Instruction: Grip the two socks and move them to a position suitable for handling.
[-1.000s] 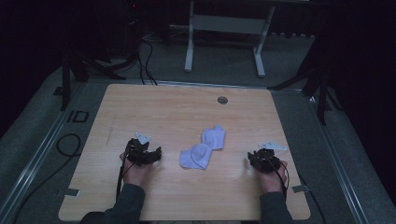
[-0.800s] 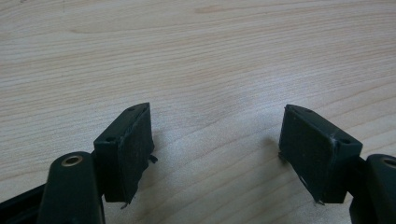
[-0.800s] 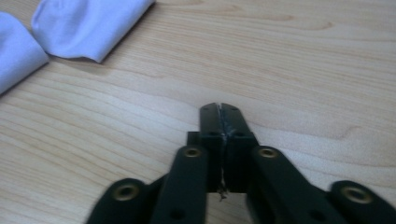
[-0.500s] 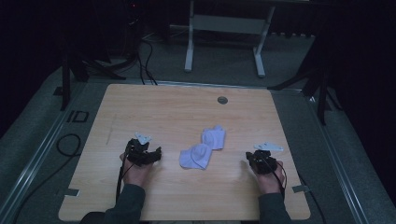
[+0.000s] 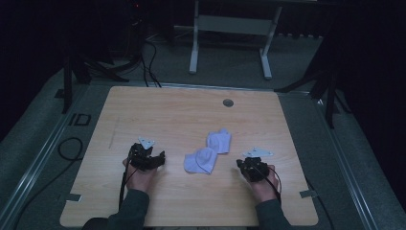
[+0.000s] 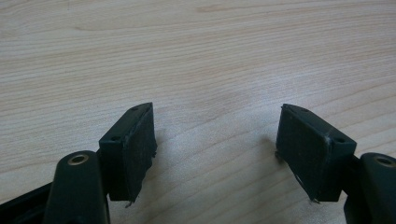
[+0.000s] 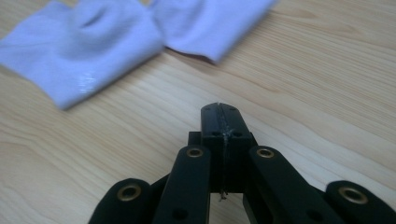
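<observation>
High view has two pale lilac socks in the middle of the table [image 5: 167,110], a bit toward the person's side. Near sock [image 5: 201,161] is a crumpled lump, far sock [image 5: 219,141] sits just behind it and slightly to the right, and the two look like they're touching at one corner, or close to it. Right gripper [image 5: 244,167] is just right of the near sock, low over the wood, not touching the fabric. Its jaws have just been closing, and in the right gripper view [image 7: 219,108] they're clamped flat against each other with nothing between them, tips aimed at both socks, which lie a little way off across bare wood. Near sock [image 7: 88,46] shows a soft dent in its top there, far one [image 7: 210,23] runs off the upper edge. Left gripper [image 5: 152,160] is well apart from the socks on the other side, held in the left hand [image 5: 139,176]. Left gripper view [image 6: 215,135] shows its jaws spread wide, nothing in the gap but wood grain, pads down close to the tabletop. Farther out, a small round grommet [image 5: 228,102] sits near the table's far edge, and a white frame [image 5: 230,24] stands on the grey floor behind.
</observation>
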A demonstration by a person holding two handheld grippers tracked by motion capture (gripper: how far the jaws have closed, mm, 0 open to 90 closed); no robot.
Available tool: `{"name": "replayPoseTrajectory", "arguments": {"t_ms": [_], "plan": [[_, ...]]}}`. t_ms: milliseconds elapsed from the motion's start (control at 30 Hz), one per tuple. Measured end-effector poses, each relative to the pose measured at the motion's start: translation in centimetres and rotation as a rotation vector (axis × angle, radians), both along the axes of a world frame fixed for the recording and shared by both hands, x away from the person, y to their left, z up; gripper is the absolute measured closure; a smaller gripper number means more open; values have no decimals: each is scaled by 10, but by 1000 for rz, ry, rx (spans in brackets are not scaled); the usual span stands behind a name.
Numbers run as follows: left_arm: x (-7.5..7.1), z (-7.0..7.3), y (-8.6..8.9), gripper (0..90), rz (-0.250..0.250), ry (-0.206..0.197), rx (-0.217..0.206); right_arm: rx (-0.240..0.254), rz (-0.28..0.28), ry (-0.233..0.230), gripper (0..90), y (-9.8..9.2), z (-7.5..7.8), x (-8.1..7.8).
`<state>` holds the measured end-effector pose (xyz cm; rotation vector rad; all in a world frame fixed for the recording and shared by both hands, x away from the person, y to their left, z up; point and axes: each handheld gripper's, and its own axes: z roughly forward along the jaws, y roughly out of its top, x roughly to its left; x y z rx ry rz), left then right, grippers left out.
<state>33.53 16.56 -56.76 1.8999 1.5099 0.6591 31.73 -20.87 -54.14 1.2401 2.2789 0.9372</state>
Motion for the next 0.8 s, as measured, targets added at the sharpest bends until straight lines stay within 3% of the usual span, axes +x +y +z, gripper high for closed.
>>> {"name": "replayPoseTrajectory", "arguments": {"t_ms": [500,800], "plan": [[0,0,0,325,3,-6,-4,-22,159,-4,900,65,1,6],[-1,1,-1,352,9,-5,-6,-35,185,15,899,85,-9,7]]}}
